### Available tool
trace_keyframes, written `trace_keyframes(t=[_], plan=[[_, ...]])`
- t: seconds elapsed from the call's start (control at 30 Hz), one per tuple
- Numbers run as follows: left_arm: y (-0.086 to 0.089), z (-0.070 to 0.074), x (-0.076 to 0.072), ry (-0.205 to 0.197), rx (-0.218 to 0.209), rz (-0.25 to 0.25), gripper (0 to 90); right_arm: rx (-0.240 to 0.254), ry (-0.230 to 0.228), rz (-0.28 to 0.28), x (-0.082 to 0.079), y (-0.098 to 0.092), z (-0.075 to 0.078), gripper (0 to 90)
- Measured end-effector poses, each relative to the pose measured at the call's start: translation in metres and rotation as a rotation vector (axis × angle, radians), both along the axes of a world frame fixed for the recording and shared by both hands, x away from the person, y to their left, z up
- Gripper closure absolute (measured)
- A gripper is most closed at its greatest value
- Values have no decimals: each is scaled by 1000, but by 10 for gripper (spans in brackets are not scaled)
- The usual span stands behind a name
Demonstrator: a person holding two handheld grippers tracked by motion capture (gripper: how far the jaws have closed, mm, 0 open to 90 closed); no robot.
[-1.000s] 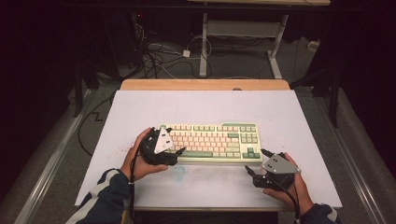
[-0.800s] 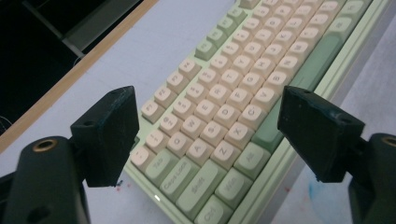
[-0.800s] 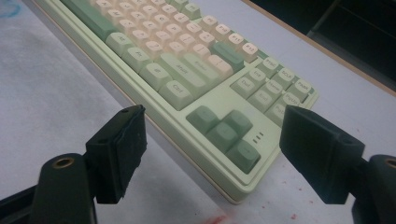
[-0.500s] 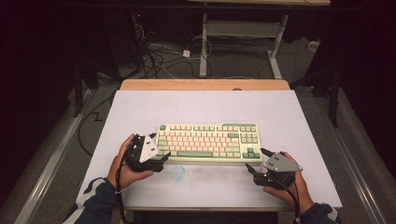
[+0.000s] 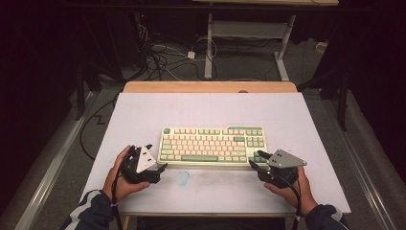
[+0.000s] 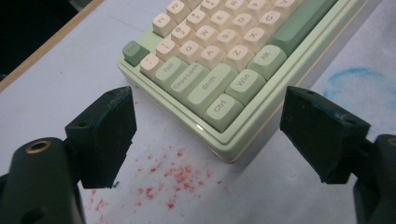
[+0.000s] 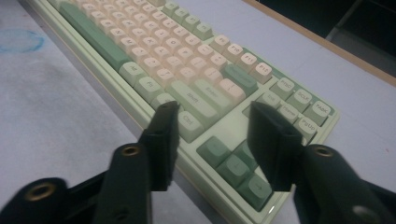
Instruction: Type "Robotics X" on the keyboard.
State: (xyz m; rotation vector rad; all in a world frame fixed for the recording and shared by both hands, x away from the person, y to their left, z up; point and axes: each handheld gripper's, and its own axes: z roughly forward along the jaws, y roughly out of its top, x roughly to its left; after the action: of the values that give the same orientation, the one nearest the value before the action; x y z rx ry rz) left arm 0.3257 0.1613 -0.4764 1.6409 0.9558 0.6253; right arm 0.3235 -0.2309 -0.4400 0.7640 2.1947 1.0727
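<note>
The left gripper (image 5: 160, 166), jaws spread wide and empty, sits just off the keyboard's (image 5: 213, 146) near-left corner, while the right gripper (image 5: 254, 160), whose jaws have just been closing, stands half-closed over the near-right corner by the arrow keys, pressing on nothing. The keyboard, a long glossy pale-green case with cream and green keycaps, lies mid-table with its long axis left to right. Beneath it is a matte white sheet (image 5: 143, 115), flecked red (image 6: 173, 182) and smudged blue (image 5: 182, 178), on a wood-edged table (image 5: 210, 86); beyond, cables (image 5: 163, 62) trail across a dark floor.
</note>
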Motion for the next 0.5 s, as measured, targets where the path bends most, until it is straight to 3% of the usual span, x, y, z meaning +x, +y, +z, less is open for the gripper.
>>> trace_keyframes(t=[0.33,0.5], plan=[[5,-6,-6,24,13,7,172,-26,51,66,22,26,6,860],[7,-7,-8,28,17,9,172,-38,67,103,39,48,7,900]])
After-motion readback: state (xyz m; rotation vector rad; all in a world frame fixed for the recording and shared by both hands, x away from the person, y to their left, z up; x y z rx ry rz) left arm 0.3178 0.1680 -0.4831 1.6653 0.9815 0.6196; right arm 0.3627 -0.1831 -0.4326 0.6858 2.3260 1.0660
